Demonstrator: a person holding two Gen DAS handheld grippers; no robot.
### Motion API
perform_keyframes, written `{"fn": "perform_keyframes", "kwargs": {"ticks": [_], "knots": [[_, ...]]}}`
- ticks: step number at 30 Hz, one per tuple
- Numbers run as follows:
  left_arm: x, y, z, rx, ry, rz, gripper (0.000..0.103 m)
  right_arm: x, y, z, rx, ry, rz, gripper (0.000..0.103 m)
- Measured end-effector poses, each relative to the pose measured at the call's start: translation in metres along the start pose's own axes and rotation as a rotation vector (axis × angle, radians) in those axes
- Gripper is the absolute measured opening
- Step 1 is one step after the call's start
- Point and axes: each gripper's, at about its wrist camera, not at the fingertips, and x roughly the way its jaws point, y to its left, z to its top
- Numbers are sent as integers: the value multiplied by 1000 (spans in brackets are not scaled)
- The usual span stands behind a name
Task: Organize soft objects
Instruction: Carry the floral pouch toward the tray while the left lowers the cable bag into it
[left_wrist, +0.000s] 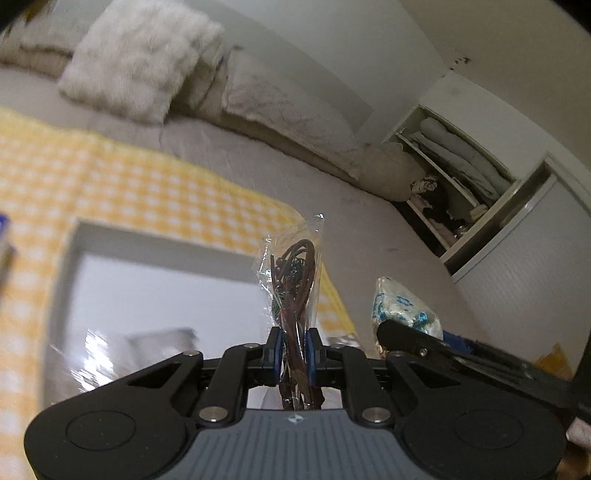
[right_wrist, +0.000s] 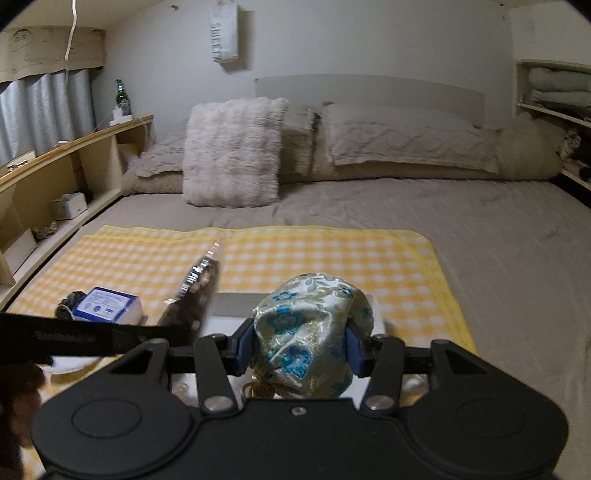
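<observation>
Nearest in the left wrist view, the left gripper (left_wrist: 294, 349) is clamped on a clear plastic packet of brown cords (left_wrist: 293, 280), which stands upright between its blue pads. The right gripper (right_wrist: 298, 345) is closed around a floral brocade pouch (right_wrist: 308, 332) of silver and blue fabric, whose gold drawstring knot hangs at its near end. In the left view that pouch (left_wrist: 402, 308) shows just to the right, beside the packet. Below and beyond both grippers sits a white open box (left_wrist: 155, 284), its rim blurred, resting on a yellow checked blanket (right_wrist: 295, 254). In the right wrist view the packet (right_wrist: 195, 291) tilts to the left of the pouch, and further left a small blue-and-white carton (right_wrist: 107, 304) lies on the blanket. The blanket covers the near part of a grey bed (right_wrist: 498, 236). At the far end a fluffy white cushion (right_wrist: 232, 151) leans upright against beige pillows (right_wrist: 399, 144). Open shelves (left_wrist: 458, 177) with folded linen stand on the right, past the bed.
</observation>
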Motion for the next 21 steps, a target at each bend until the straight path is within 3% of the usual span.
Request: {"fn": "perform_keyframes", "kwargs": {"ticks": [8,19,21], "knots": [[55,10,-17,-72,65,11,14,4,-28,-11,30,37,-25,50],[101,27,-37,-15,203,172,15,31,-26,-26,-8,149,17,50],[100,31,-41,-12,203,203,19,36,-23,-28,-11,167,31,50]]}}
